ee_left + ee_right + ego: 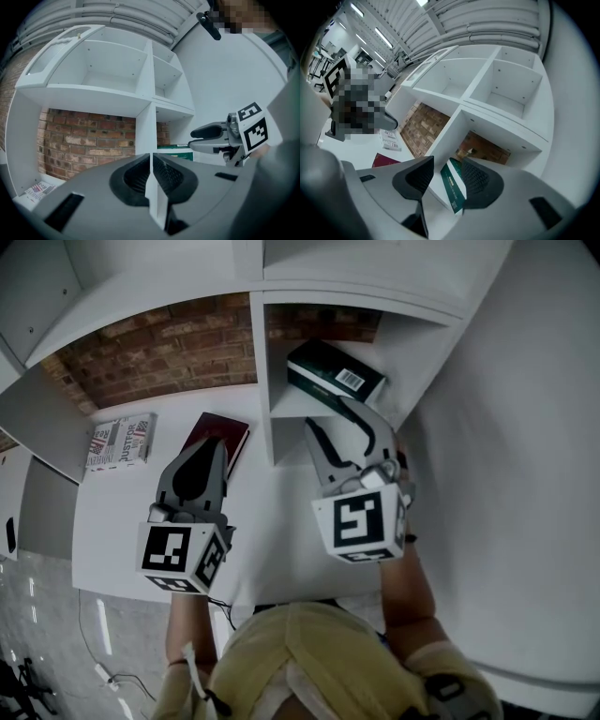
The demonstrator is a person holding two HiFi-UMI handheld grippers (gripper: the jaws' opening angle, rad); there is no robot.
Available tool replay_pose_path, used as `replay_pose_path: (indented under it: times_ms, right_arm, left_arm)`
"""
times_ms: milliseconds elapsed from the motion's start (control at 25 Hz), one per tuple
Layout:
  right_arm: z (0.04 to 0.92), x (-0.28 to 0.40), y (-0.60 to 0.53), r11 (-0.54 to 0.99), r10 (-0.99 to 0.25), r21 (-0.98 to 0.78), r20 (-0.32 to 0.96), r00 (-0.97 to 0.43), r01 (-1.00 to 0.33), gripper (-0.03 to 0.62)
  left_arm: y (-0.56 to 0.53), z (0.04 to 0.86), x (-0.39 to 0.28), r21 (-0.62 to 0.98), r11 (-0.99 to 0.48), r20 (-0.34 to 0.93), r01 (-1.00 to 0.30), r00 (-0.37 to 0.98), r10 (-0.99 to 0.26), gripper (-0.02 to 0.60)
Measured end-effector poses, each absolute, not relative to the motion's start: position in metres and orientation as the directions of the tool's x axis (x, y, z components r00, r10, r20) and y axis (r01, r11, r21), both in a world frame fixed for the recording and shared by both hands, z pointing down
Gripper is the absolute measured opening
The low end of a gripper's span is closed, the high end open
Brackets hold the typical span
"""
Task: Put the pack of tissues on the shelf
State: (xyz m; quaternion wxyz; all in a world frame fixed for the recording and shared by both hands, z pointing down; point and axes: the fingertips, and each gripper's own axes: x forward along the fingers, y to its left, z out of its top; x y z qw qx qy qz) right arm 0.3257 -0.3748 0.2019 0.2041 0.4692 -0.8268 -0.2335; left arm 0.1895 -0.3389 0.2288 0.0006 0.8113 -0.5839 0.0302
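The pack of tissues (333,371) is dark green with a white barcode label. It lies in the lower right compartment of the white shelf (261,381), and in the right gripper view the pack of tissues (452,185) shows edge-on. My right gripper (333,416) sits at that compartment's mouth, just short of the pack; the right gripper (447,176) has its jaws apart and its pads off the pack. My left gripper (214,448) hovers over the white table, jaws together with nothing in them. The left gripper (151,161) view also shows the right gripper (193,139) before the green pack (176,152).
A dark red book (217,437) lies on the table (272,540) just ahead of the left gripper. A printed white packet (120,442) lies further left. A brick wall (159,343) backs the lower compartments. The upper compartments (506,93) hold nothing.
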Motion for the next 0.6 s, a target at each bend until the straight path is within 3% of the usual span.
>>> replay_pose_path:
  times_ms: [600]
  right_arm:
    - [0.195,0.34,-0.354,0.374,-0.901,0.538,0.019,-0.432,-0.755,0.029]
  left_arm:
    - [-0.327,0.232,0.185,-0.027,-0.319,0.047,-0.947,0.318,-0.947,0.02]
